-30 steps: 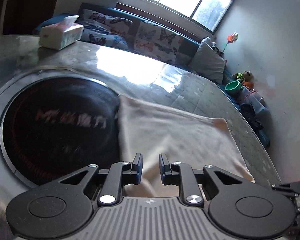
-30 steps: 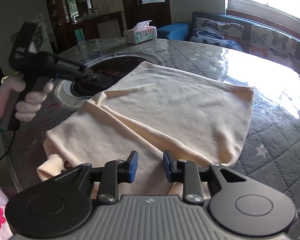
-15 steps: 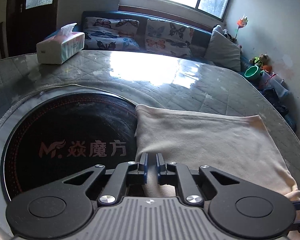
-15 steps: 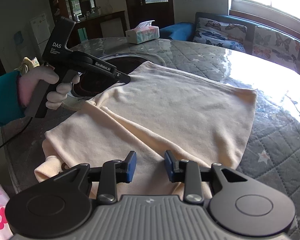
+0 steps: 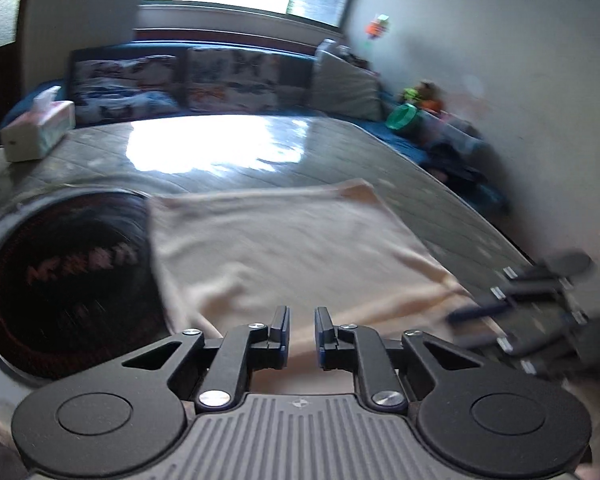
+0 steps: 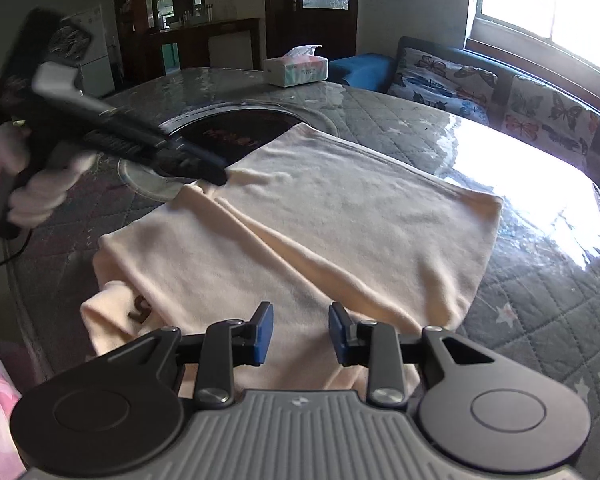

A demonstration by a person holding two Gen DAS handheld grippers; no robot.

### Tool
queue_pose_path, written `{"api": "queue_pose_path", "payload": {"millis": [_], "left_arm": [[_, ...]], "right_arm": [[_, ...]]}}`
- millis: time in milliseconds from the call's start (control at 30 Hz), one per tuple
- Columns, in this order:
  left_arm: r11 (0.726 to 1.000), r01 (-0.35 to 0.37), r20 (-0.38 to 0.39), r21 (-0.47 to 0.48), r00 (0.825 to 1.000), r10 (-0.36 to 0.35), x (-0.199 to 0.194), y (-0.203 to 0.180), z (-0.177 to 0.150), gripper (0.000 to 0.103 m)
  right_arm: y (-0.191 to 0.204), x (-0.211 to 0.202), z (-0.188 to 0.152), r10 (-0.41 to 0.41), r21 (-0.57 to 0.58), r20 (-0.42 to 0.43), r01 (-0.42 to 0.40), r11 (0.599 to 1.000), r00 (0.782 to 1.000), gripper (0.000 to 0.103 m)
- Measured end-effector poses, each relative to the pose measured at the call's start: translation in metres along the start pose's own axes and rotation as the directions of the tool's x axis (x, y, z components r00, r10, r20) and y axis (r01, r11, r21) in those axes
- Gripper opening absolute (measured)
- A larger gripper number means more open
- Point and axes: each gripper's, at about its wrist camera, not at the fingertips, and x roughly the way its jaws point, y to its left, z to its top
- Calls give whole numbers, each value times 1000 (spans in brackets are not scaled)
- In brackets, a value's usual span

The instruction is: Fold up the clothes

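A cream garment [image 5: 280, 240] [image 6: 340, 220] lies partly folded on the table, with a diagonal fold ridge and a brown print near its front left corner. My left gripper [image 5: 302, 328] hovers low over the garment's left side, open, nothing between its fingers; its view is motion-blurred. In the right wrist view a gloved hand holds the left gripper [image 6: 220, 174], its tip at the garment's left edge. My right gripper [image 6: 300, 332] stands open over the garment's near edge, holding nothing. The right gripper [image 5: 472, 328] also appears blurred at the right of the left wrist view.
A black round hob plate [image 5: 60, 280] [image 6: 236, 132] is set into the quilted, glass-topped table [image 6: 540, 320], partly under the garment. A tissue box [image 5: 36, 132] [image 6: 296, 70] stands at the far side. A sofa with butterfly cushions [image 6: 500, 92] runs behind the table.
The left gripper's jaws have gone from nearly shut to open, and it has swung right over the garment. The right gripper has barely moved and stays open.
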Motion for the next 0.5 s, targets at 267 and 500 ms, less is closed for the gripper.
{"api": "queue_pose_path", "payload": {"millis": [267, 500], "left_arm": [[986, 86, -45, 141, 996, -80, -33, -37, -40, 19], [934, 113, -73, 339, 993, -94, -59, -54, -68, 46]], "right_arm": [[9, -5, -11, -13, -58, -49, 10, 998, 999, 30], [17, -27, -14, 1, -120, -61, -9, 993, 998, 32]]}}
